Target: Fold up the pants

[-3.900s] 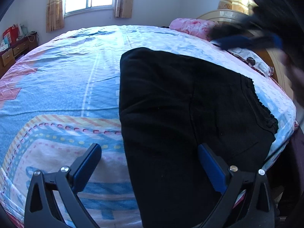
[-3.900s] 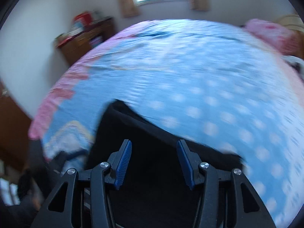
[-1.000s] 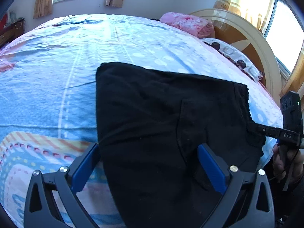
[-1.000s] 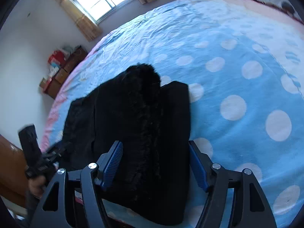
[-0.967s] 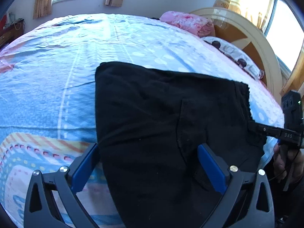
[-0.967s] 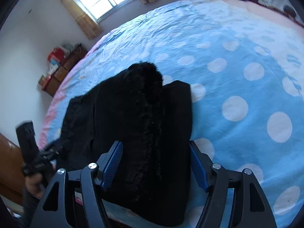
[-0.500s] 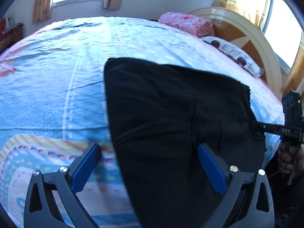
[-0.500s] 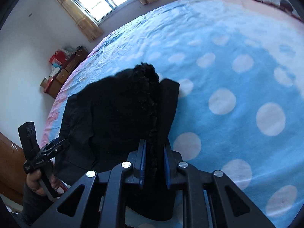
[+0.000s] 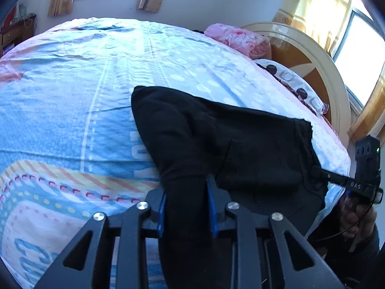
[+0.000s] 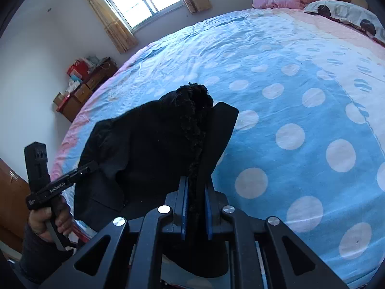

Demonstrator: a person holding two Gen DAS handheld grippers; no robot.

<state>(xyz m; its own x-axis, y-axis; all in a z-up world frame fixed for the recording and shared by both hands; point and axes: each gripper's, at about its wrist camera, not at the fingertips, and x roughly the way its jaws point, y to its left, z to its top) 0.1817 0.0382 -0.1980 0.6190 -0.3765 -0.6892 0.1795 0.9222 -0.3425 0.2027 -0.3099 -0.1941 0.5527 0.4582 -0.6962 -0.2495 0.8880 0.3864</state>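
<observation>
Pinching black pants (image 9: 240, 144) – both tools, left tool (image 9: 186, 204) just closed (right tool (image 10: 195, 207) too), angled downward.

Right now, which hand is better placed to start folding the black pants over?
Probably neither alone: left gripper and right gripper have both just closed on the black fabric pants at the near edge, so lift together.

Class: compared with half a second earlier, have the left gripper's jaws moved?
Yes. The left gripper has just been closing: its blue pads, which stood wide apart over the bedsheet, now pinch a fold of the black pants.
</observation>
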